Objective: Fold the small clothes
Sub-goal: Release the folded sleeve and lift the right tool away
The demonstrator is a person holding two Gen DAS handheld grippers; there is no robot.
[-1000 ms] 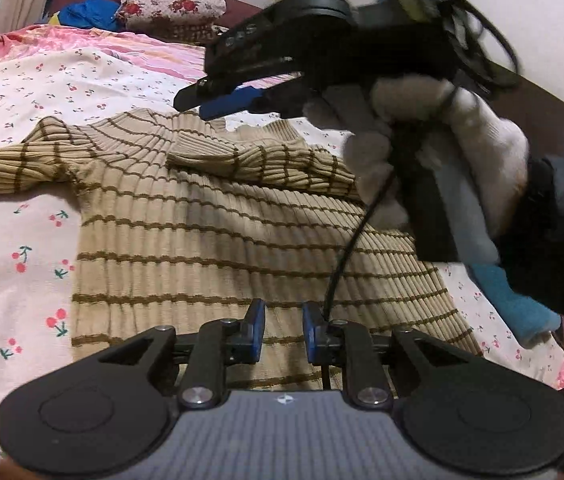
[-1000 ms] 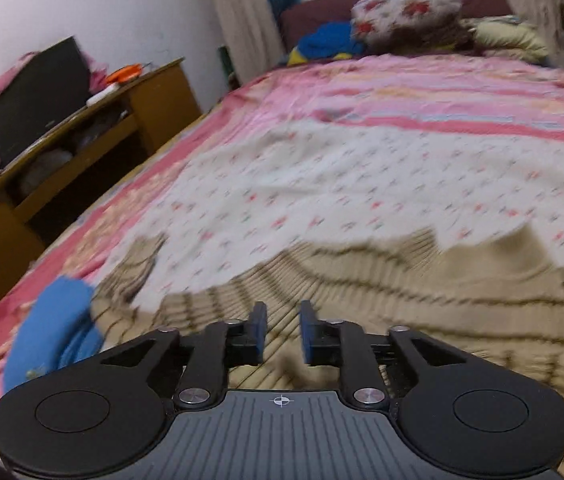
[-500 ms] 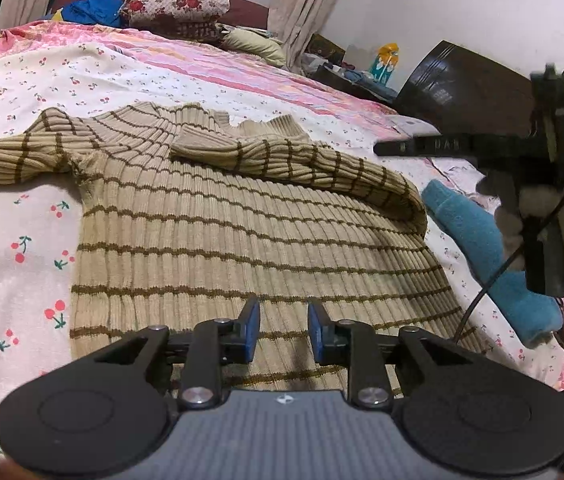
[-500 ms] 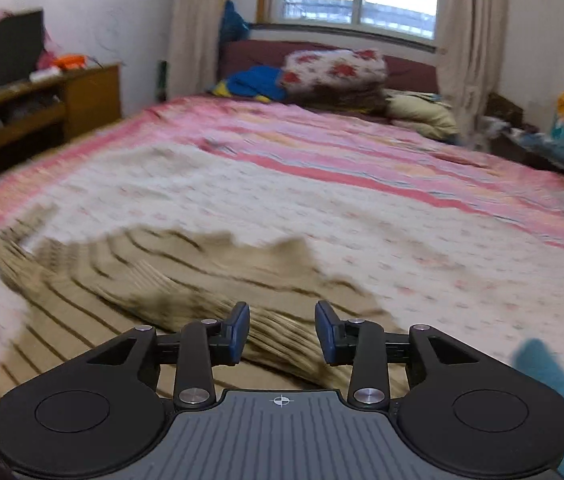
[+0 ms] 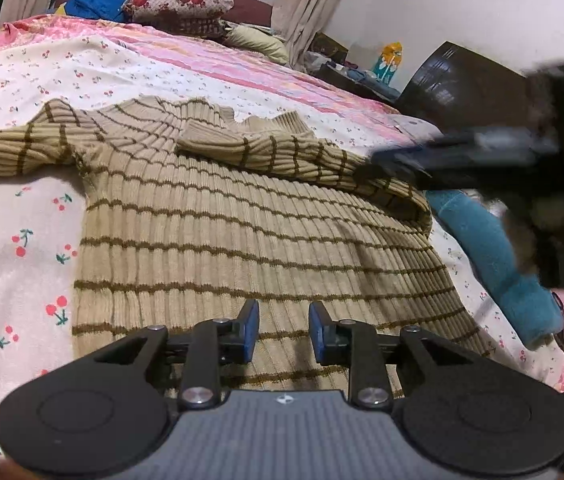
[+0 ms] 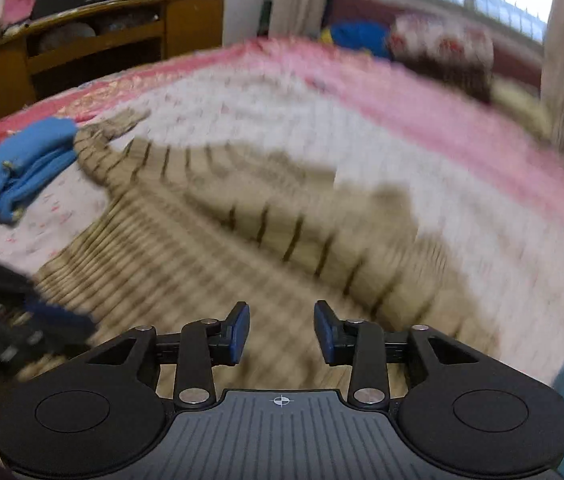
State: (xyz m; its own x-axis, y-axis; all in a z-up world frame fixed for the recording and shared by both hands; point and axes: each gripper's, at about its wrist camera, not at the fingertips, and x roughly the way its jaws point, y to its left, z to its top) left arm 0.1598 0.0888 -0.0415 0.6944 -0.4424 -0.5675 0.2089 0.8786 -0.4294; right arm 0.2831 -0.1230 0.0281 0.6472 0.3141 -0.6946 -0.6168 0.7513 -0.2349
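A tan ribbed sweater with brown stripes (image 5: 242,232) lies flat on the cherry-print bedspread (image 5: 14,240). Its right sleeve (image 5: 294,152) is folded across the chest; its left sleeve (image 5: 10,148) lies stretched out to the left. My left gripper (image 5: 283,330) is open and empty, low over the sweater's hem. My right gripper (image 6: 281,332) is open and empty over the sweater (image 6: 210,248); this view is blurred. It also shows, blurred, at the right of the left wrist view (image 5: 394,164), near the sleeve fold.
A teal cloth (image 5: 498,264) lies right of the sweater. A folded blue garment (image 6: 18,168) lies by the left sleeve's end. A wooden desk (image 6: 94,52) stands left of the bed. Pillows (image 5: 178,0) are at the head, a dark cabinet (image 5: 462,80) on the right.
My right gripper has swung back to the left toward the folded sleeve and opened wider. My left gripper has opened a little and stays over the hem. The sweater has not moved.
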